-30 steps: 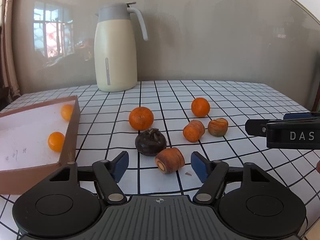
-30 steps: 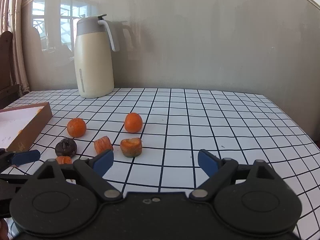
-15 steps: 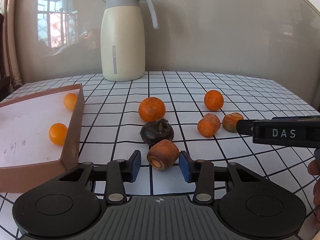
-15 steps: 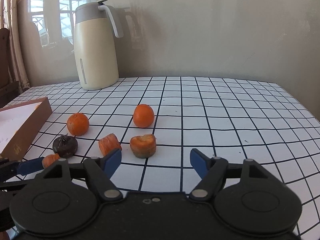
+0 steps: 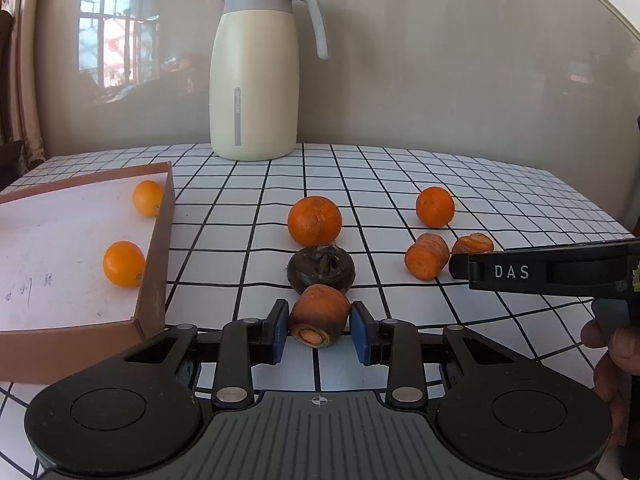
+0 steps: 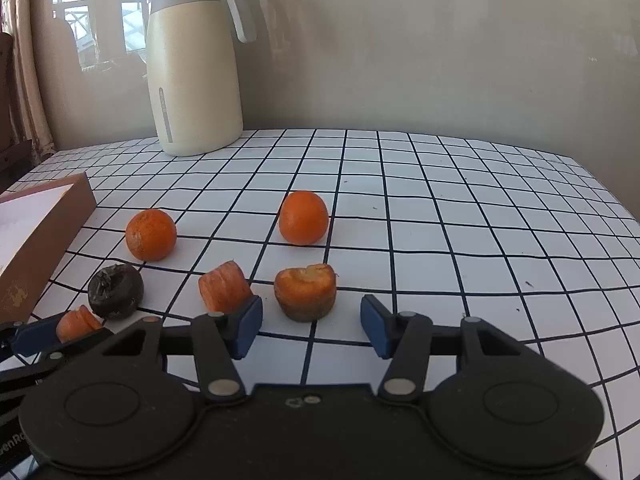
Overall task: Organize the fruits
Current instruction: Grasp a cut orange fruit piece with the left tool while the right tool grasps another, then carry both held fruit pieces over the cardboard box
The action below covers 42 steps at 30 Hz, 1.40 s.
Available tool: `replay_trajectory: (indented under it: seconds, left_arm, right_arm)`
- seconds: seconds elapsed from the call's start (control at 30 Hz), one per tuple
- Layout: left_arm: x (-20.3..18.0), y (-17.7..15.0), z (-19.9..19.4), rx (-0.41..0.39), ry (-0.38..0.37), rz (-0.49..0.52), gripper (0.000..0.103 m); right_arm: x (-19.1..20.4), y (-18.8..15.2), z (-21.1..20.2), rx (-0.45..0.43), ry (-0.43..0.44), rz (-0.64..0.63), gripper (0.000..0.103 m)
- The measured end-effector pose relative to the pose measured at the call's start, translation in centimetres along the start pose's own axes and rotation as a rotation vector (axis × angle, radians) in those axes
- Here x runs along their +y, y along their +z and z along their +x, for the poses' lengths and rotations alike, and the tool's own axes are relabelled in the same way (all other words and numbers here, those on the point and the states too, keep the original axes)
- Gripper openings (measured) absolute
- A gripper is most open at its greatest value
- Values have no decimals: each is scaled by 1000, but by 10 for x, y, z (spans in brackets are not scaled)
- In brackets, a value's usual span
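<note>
My left gripper is shut on a carrot chunk lying on the checked tablecloth, just in front of a dark round fruit. An orange sits behind that fruit. A second orange and two more carrot chunks lie to the right. My right gripper is open, its pads either side of a broken carrot chunk, apart from it. Another chunk lies by its left pad.
A shallow brown box at the left holds two small oranges. A cream thermos jug stands at the back by the wall. The right gripper's body shows at the right of the left wrist view.
My left gripper has moved forward and closed on the nearest carrot chunk. My right gripper has advanced toward the broken carrot chunk and narrowed somewhat, still open.
</note>
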State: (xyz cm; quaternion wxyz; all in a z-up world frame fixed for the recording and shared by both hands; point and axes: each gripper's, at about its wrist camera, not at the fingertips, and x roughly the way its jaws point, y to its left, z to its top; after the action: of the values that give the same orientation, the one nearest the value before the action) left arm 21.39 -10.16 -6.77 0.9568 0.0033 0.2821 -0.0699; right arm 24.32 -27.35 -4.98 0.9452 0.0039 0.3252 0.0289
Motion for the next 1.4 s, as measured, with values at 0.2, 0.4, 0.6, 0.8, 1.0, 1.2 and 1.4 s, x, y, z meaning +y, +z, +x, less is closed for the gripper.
replay_trajectory:
  seconds: [0.2, 0.4, 0.6, 0.8, 1.0, 1.2, 1.4]
  left_arm:
    - [-1, -2, 0, -10, 6, 24, 31]
    - [1, -3, -1, -15, -3, 17, 30]
    - [-1, -3, -6, -16, -30, 12, 30]
    - [-8, -1, -18, -38, -53, 34, 30]
    - [-7, 3, -36, -67, -59, 50, 30]
    - [1, 6, -53, -91, -42, 51, 30]
    - [13, 8, -69, -114, -27, 42, 30]
  right_arm:
    - [3, 3, 4, -7, -17, -7, 25]
    - [-1, 1, -2, -14, -18, -11, 25]
    - [-11, -2, -15, -32, -35, 6, 25]
    - [-11, -5, -30, -50, -39, 5, 25]
    - [-10, -5, -58, -97, -37, -5, 25]
    - [0, 0, -76, -130, -21, -11, 25]
    - [14, 0, -90, -153, -5, -45, 25]
